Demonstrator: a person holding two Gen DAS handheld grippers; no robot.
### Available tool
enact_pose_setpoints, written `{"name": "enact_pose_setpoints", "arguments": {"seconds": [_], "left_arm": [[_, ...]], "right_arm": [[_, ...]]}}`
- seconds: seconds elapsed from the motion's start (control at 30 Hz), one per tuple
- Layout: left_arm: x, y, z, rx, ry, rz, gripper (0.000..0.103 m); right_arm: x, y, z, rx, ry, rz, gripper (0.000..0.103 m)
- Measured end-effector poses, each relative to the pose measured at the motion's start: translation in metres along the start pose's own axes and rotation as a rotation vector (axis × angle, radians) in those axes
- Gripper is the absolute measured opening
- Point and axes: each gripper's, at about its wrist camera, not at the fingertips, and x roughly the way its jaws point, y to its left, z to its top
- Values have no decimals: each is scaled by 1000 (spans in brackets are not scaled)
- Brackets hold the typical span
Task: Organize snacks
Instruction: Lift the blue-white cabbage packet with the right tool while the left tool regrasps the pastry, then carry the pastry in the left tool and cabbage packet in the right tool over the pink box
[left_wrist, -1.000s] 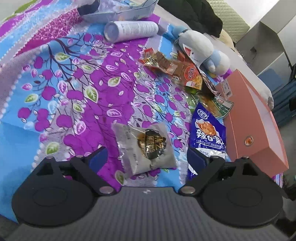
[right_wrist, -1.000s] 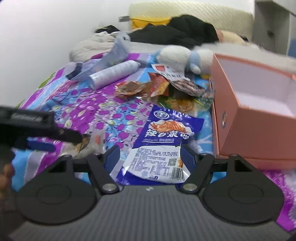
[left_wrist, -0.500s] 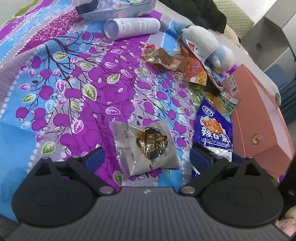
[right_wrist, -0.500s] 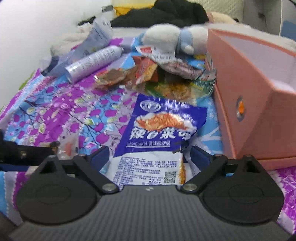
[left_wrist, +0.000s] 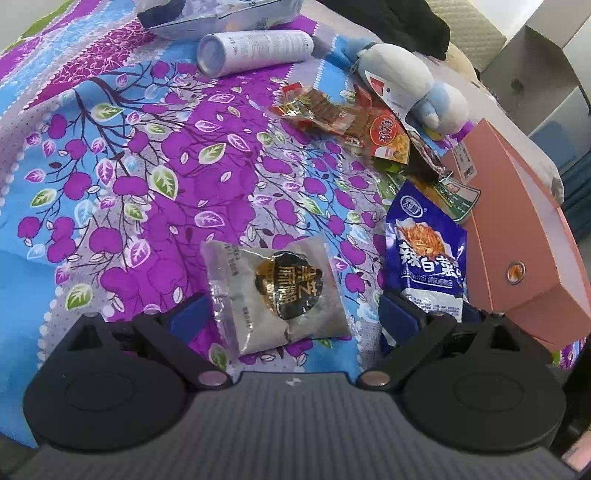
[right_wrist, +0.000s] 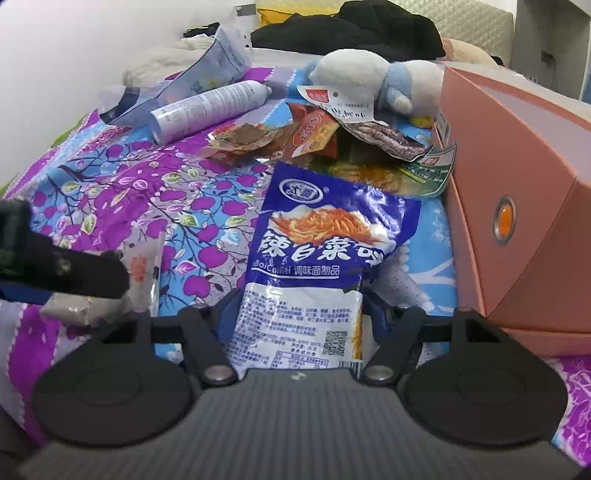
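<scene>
Left wrist view: left gripper (left_wrist: 291, 314) released, jaws wide apart, straddling the grey sesame packet (left_wrist: 275, 293) flat on the bedspread (left_wrist: 122, 177) without pressing it; blue pickle packet (left_wrist: 426, 254) just right of it, against the long side of the pink box (left_wrist: 517, 236); further snack wrappers (left_wrist: 351, 122) heaped toward the far end of the box, beside a plush toy (left_wrist: 406, 81) and a spray can (left_wrist: 255, 50). Right wrist view: right gripper (right_wrist: 295, 306) closing on the lower end of the blue pickle packet (right_wrist: 325, 251), pads flanking but seemingly not yet clamping its white back panel. Likely risks: thin foil buckling or slipping from a shallow edge grip; packet catching on the near wall of the pink box (right_wrist: 517, 206) during lifting; both tools working close together and colliding. Shown only here: the left tool's finger (right_wrist: 66, 273) entering from the left over the grey packet. Shown only in the left view: the sesame packet's printed face and the open bedspread left of the snacks.
</scene>
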Motion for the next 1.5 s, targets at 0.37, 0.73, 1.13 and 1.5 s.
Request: {"name": "enact_pose_setpoints", "arguments": {"seconds": [0.37, 0.73, 1.13, 1.5], "left_arm": [[12, -9, 0, 47, -30, 61, 98], [21, -23, -3, 175, -56, 163, 80], [-2, -25, 4, 155, -70, 100, 74], [-44, -53, 16, 209, -124, -4, 74]], "right_arm": [[-19, -6, 0, 9, 8, 5, 61], [-26, -4, -5, -3, 27, 17, 61], [-50, -13, 11, 39, -21, 40, 61], [-93, -27, 25, 92, -104, 23, 61]]}}
